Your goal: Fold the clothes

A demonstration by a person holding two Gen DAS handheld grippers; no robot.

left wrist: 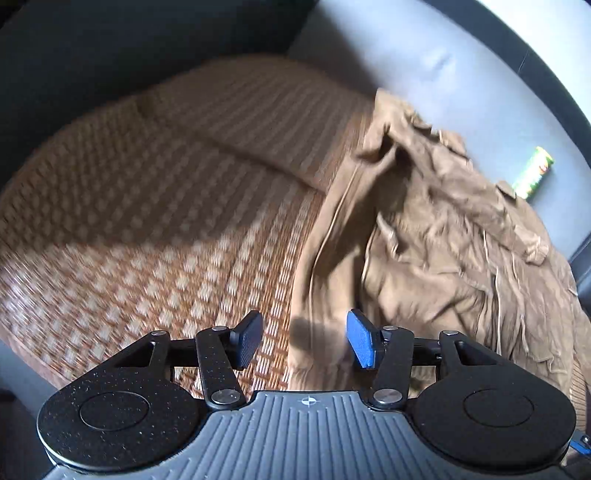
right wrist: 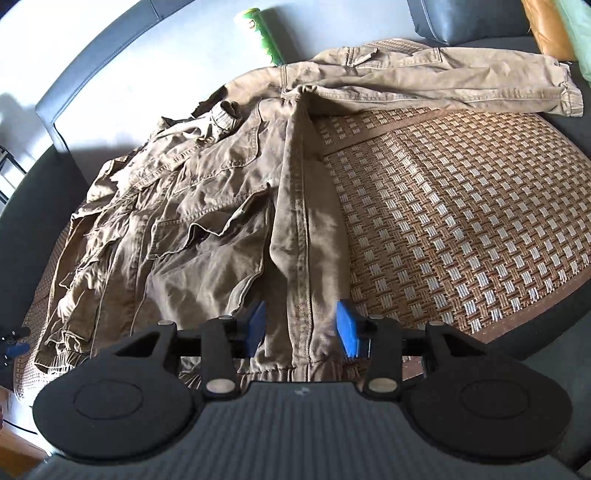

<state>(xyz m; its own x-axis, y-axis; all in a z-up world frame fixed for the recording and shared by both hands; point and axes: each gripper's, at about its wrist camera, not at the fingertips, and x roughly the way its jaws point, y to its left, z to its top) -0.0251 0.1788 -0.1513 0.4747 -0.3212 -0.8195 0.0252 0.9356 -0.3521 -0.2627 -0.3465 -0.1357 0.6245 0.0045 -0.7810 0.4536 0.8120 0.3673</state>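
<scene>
Jacket (right wrist: 207, 206) is lying spread and rumpled on a woven mat (right wrist: 461, 206) covering a dark sofa (left wrist: 424, 51). It is taking up the mat's left half in the right wrist view, with one sleeve (right wrist: 436, 79) stretching out flat along the far edge toward the right. The front placket edge is running straight toward the right gripper (right wrist: 300, 326).

Right gripper is hovering low over the jacket's hem end, jaws open, straddling the placket strip, not clamping it.

Left gripper (left wrist: 304, 341) is sitting over the jacket's edge where fabric meets mat, jaws open and holding nothing. One pad (left wrist: 364, 343) is showing blue, over fabric. The left view is motion-blurred.

A green can (right wrist: 264, 31) is lying on the sofa back, just beyond the collar area.
</scene>
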